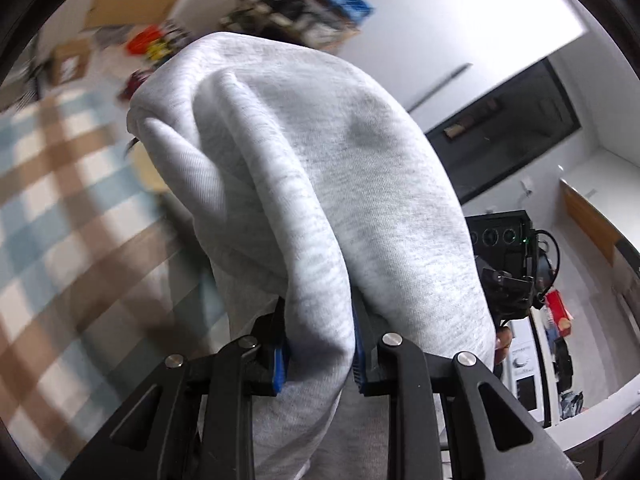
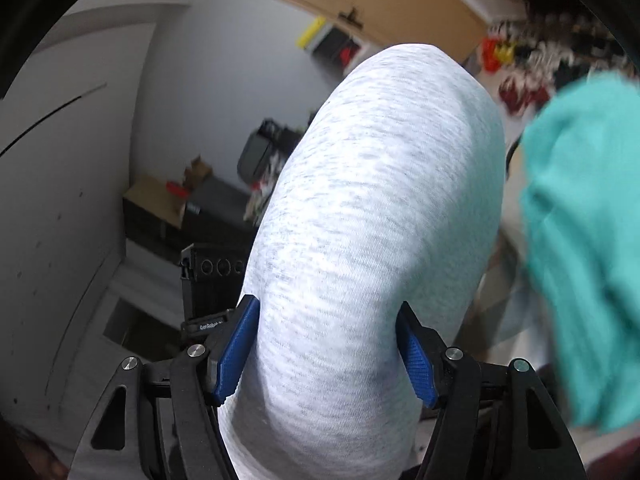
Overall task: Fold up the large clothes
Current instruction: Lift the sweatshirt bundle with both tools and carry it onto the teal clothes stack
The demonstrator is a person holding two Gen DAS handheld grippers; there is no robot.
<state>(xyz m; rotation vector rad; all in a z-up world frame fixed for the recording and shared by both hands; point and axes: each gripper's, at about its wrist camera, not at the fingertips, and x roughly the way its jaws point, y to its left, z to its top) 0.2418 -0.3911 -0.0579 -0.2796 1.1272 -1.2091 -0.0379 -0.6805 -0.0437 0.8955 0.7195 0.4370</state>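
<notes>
Above the checked surface [image 1: 48, 184], each hand-held gripper, left [image 1: 320, 344] and right [image 2: 328, 352], pinches the grey garment [image 1: 320, 160] aloft; next, I judge, spread it flat for folding.

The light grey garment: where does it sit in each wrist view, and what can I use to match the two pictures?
Left wrist view: the light grey garment fills the centre, bunched and pinched between the left hand-held gripper.
Right wrist view: the same garment rises up the centre as a thick roll, clamped by the right hand-held gripper.
Shared landmark: the blurred shelf of red and yellow clutter behind the garment.
</notes>
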